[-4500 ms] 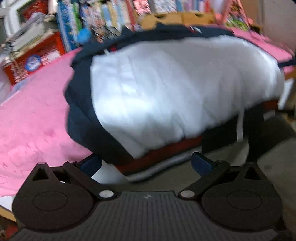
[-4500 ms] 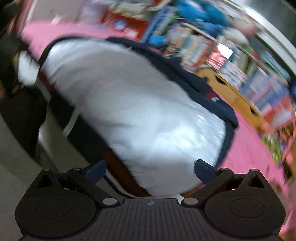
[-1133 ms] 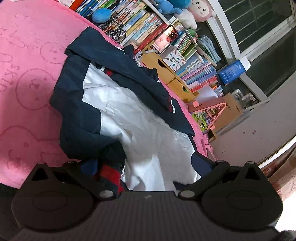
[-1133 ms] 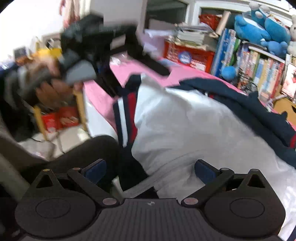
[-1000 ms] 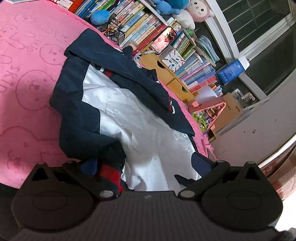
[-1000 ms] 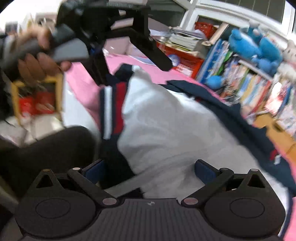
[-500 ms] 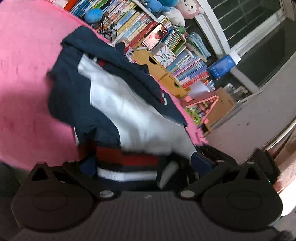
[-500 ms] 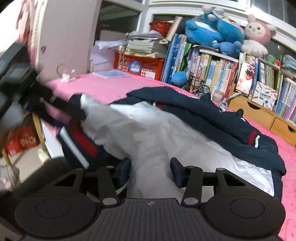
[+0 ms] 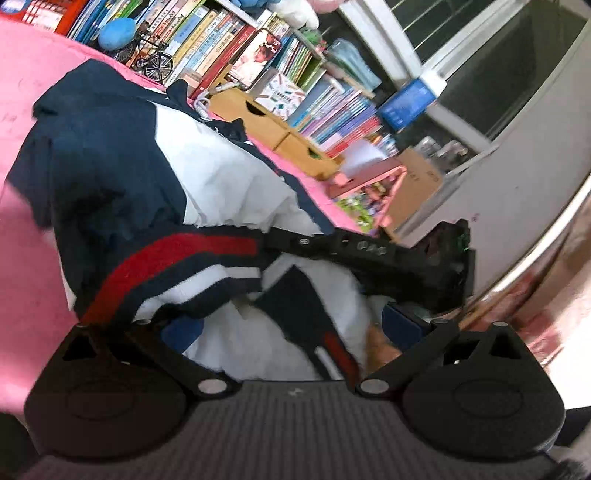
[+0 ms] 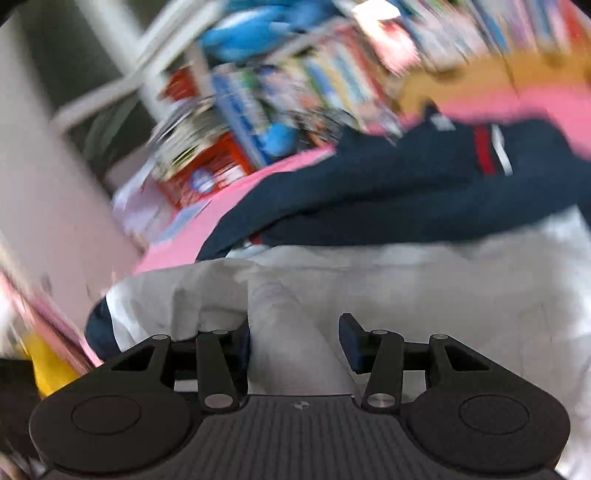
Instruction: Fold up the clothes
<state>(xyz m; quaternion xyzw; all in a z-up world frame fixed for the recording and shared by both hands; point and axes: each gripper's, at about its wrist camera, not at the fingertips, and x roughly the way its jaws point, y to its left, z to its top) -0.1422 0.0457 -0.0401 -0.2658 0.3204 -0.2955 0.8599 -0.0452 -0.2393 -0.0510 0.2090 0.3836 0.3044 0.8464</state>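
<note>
A navy, white and red jacket (image 9: 221, 177) lies bunched on the pink table (image 9: 26, 280). My left gripper (image 9: 291, 328) is at its near edge with jaws wide open. The striped hem and white cloth lie loosely between its pads. From the right, the other gripper's black finger (image 9: 332, 245) reaches onto the red-striped hem. In the blurred right wrist view, my right gripper (image 10: 295, 343) has its jaws drawn in on a bunched fold of the jacket's (image 10: 406, 192) white fabric. The pads press the fold from both sides.
Shelves of books (image 9: 207, 40) line the table's far side, with a blue plush ball (image 9: 118, 31), a toy bicycle (image 9: 155, 66) and a wooden drawer box (image 9: 258, 122). A cardboard box (image 9: 417, 184) stands at the right. A red crate (image 10: 207, 177) sits at the far left.
My right gripper's jaws have narrowed from wide onto the white fabric, and it has rolled and swung across. The striped hem has been drawn across in front of my left gripper.
</note>
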